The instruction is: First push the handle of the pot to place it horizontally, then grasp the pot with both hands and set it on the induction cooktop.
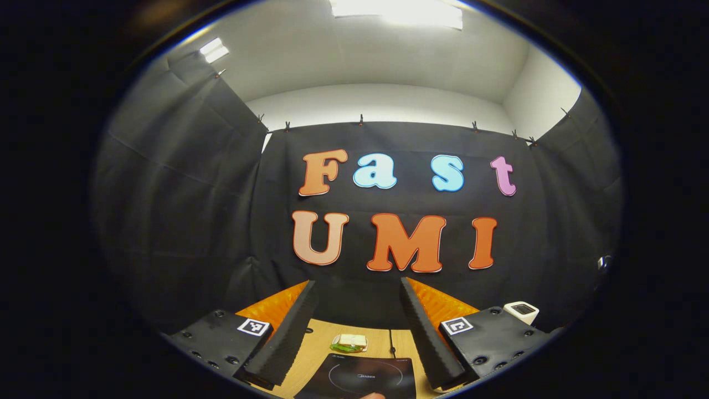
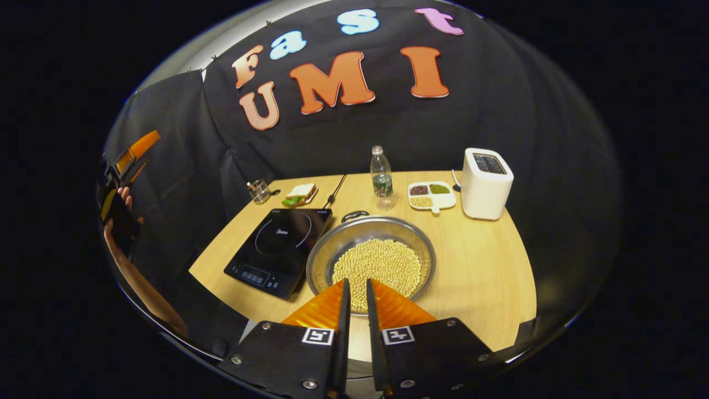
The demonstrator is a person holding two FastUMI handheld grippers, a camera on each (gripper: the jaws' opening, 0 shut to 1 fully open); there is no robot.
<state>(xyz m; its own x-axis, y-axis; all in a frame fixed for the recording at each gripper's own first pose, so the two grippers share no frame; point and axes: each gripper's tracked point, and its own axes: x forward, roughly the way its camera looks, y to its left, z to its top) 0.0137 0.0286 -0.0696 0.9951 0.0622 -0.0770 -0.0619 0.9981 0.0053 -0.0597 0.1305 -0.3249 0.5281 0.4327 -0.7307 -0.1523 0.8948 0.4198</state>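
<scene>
orange fingers of my right gripper (image 2: 354,302) sit nearly clenched, a thin slit between them and nothing held, poised just above the near rim of the pot (image 2: 371,260). the pot, a wide shallow steel pan loaded with pale beans (image 2: 378,267), stands on the wooden table (image 2: 487,266) with its left rim just beside the induction cooktop (image 2: 279,246), perhaps touching its edge; i cannot tell. one small dark loop handle (image 2: 355,215) shows at the pot's far rim, and i cannot make out another.

beyond the pot stand a water bottle (image 2: 381,178), a divided dish of grains (image 2: 431,195) and a white toaster (image 2: 486,183); a sandwich (image 2: 300,194) and a small glass (image 2: 258,191) lie past the cooktop's far corner.

my left gripper (image 1: 354,327) is released, fingers spread wide on empty air, held up and well away from the pot and looking over the cooktop (image 1: 363,377) toward the sandwich (image 1: 350,342). the right gripper view catches that gripper (image 2: 130,155) far off to the cooktop's left, in a hand (image 2: 119,219).

i judge the pot heavy with its load, stiff, and slick on its thin polished rim. the loose beans would slide and spill on any tilt, so a level lift looks wise, with one pinch at each opposite side of the rim. the handle's thin loop should take a light push.
</scene>
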